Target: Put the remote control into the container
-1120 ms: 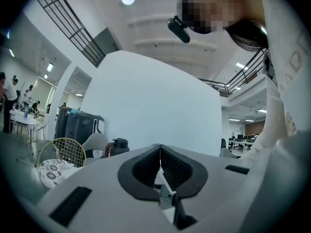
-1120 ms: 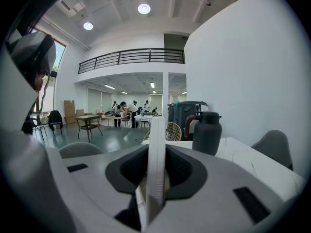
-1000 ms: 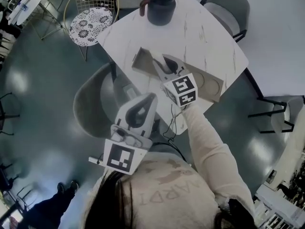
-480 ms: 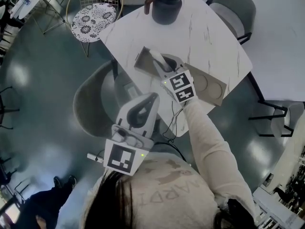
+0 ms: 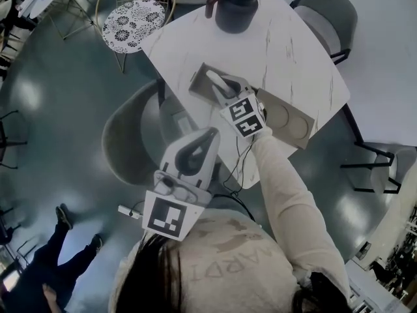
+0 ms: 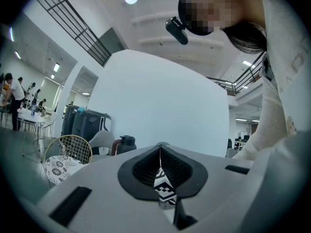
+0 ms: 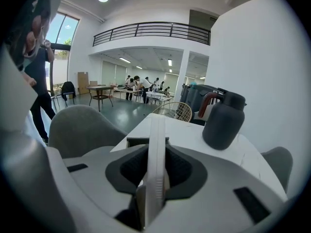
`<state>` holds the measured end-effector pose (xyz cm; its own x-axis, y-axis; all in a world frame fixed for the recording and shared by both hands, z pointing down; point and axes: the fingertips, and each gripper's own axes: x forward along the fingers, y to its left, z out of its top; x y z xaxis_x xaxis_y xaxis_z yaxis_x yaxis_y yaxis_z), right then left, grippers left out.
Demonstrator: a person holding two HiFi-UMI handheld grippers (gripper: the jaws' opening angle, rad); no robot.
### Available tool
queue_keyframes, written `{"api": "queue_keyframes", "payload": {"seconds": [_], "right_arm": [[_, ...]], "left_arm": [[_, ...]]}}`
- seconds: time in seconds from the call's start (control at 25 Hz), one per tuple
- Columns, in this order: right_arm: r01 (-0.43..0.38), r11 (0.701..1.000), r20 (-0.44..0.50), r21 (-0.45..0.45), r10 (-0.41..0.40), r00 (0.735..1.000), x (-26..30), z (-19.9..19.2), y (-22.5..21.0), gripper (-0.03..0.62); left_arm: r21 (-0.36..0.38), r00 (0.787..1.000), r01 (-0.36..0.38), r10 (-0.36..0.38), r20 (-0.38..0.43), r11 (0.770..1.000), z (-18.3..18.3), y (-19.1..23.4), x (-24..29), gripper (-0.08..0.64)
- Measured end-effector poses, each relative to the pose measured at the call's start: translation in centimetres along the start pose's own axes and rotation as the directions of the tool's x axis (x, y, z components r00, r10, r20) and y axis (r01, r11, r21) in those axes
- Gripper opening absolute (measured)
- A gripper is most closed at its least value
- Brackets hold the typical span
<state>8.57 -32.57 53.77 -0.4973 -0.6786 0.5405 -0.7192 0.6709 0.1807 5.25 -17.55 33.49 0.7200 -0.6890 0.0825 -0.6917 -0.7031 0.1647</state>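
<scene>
In the head view my right gripper [image 5: 225, 85] is shut on a slim white remote control [image 5: 214, 78], whose far end hangs over the rectangular compartment at the left end of the long grey-brown container [image 5: 287, 119] on the white table [image 5: 293, 57]. In the right gripper view the remote [image 7: 156, 144] runs edge-on between the jaws of the right gripper [image 7: 156, 152], pointing at that compartment [image 7: 141, 141]. I cannot tell whether the remote touches the container. My left gripper [image 5: 209, 133] is held close to my body, off the table, jaws together and empty [image 6: 160, 147].
A dark jug [image 5: 236, 8] [image 7: 223, 123] stands at the table's far corner. Grey chairs [image 5: 130, 142] [image 5: 329, 12] sit at two sides of the table, and a wire chair with a patterned cushion [image 5: 133, 15] beyond it. A person [image 5: 39, 266] walks at lower left.
My right gripper has sunk with the remote towards the container's rectangular compartment and rolled a little. The left gripper has stayed put. The person at lower left has walked on.
</scene>
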Motion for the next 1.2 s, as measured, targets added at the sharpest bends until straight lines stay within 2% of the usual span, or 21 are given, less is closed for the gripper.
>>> {"api": "queue_keyframes", "payload": {"seconds": [0.48, 0.68, 0.92, 1.2], "right_arm": [[-0.023, 0.981, -0.127, -0.193, -0.001, 0.992, 2.4, -1.1, 1.1, 0.094], [-0.033, 0.974, -0.199, -0.225, -0.013, 0.980, 3.1, -2.2, 1.2, 0.094], [-0.053, 0.962, -0.330, -0.267, -0.039, 0.943, 4.0, -4.2, 1.4, 0.094], [-0.044, 0.967, -0.446, -0.253, -0.076, 0.892, 4.5, -5.8, 0.6, 0.094]], "left_arm": [[-0.007, 0.999, -0.039, 0.039, 0.005, 0.999, 0.2, 1.1, -0.8, 0.012], [-0.012, 0.999, -0.041, 0.041, 0.000, 0.999, 0.1, 1.3, -0.9, 0.013], [-0.014, 0.999, -0.045, 0.045, -0.001, 0.999, -0.1, 1.3, -1.0, 0.013], [-0.024, 0.998, -0.057, 0.057, 0.000, 0.998, -0.1, 1.8, -1.4, 0.014]]}}
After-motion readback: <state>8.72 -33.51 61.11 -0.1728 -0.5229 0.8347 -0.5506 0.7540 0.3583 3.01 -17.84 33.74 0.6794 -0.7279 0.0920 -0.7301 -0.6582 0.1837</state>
